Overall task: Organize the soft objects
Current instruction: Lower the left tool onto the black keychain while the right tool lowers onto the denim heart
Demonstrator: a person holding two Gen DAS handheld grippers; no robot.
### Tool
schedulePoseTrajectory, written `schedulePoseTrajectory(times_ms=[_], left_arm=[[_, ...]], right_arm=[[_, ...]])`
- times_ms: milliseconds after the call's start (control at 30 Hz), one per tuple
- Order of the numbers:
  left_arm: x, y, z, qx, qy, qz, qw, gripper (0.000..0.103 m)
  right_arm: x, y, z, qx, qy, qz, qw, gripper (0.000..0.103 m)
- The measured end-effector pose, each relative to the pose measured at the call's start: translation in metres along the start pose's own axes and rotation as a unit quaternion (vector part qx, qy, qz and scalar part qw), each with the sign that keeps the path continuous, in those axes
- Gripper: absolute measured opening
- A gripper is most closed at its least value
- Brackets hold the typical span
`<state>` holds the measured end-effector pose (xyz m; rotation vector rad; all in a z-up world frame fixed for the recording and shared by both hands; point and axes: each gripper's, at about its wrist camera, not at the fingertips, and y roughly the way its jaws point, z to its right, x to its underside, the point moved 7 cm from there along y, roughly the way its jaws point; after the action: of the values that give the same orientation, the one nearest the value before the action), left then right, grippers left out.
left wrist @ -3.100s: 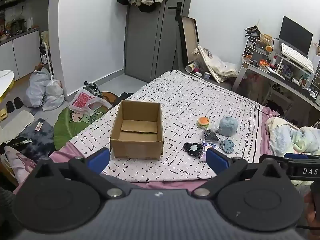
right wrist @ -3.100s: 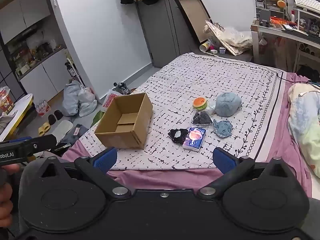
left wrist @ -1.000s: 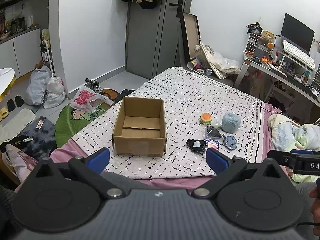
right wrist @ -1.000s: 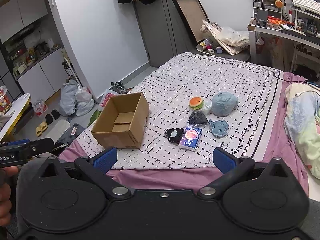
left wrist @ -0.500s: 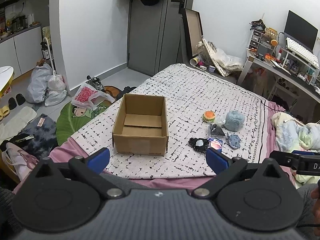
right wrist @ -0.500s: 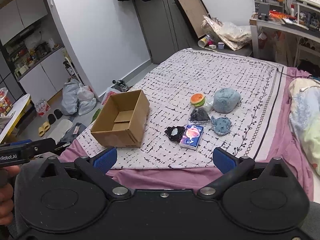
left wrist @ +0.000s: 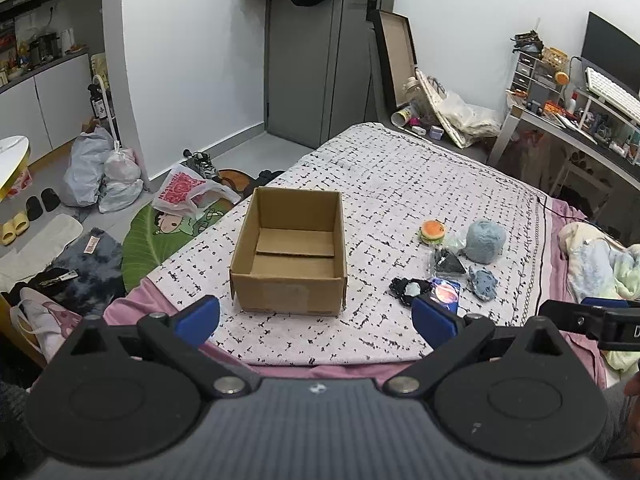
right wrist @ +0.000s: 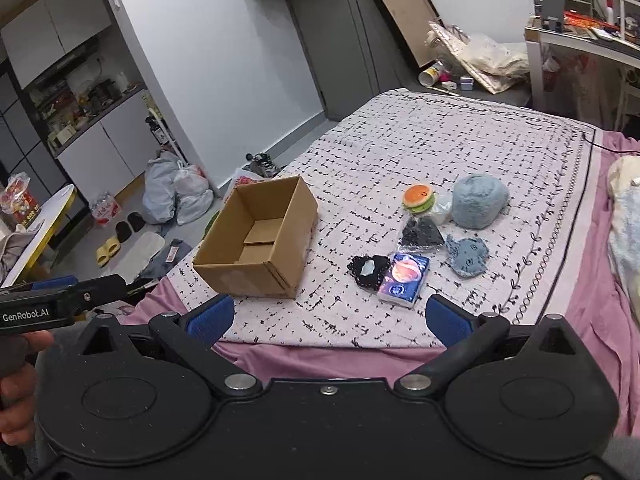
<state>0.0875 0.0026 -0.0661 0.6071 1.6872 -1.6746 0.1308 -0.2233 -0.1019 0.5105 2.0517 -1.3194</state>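
Note:
An empty open cardboard box (left wrist: pixel 290 256) (right wrist: pixel 260 238) sits on the bed near its front edge. To its right lies a cluster of soft things: a burger toy (left wrist: pixel 432 232) (right wrist: pixel 418 197), a fluffy blue ball (left wrist: pixel 484 240) (right wrist: pixel 478 200), a dark triangular pouch (right wrist: pixel 422 234), a small blue plush (right wrist: pixel 468 256), a black lacy piece (right wrist: pixel 368 270) and a tissue pack with a planet print (right wrist: pixel 404 282). My left gripper (left wrist: pixel 316 320) and my right gripper (right wrist: pixel 328 316) are both open and empty, held short of the bed's front edge.
The bed has a white patterned cover (left wrist: pixel 400 184) over a pink sheet. A bundled blanket (left wrist: pixel 596 264) lies at the right. Bags, shoes and mats litter the floor at the left (left wrist: pixel 100 172). A desk (left wrist: pixel 580 128) stands at the right, a door at the back.
Both grippers have moved closer to the bed and tipped down a little, so the box and the soft things appear larger. Both stay open. Nothing on the bed has moved.

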Motion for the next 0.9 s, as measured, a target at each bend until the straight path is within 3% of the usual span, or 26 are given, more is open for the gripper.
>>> schedulePoseTrajectory(times_ms=[300,633,900], left_arm=[[-0.008,0.028,0.01,-0.036,-0.011,-0.012,0.9992,0.101],[-0.024,0.069,0.052,-0.02,-0.009,-0.026,0.9994,0.101],[-0.02,0.111,0.084,0.001,-0.012,-0.057,0.9983,0.099]], right_arm=[[-0.036,0.028,0.03,-0.003,-0.016,-0.009,1.0,0.103],[-0.06,0.064,0.081,0.027,0.031,-0.029,0.999,0.103],[-0.064,0.087,0.12,0.012,0.102,-0.012,0.995,0.103]])
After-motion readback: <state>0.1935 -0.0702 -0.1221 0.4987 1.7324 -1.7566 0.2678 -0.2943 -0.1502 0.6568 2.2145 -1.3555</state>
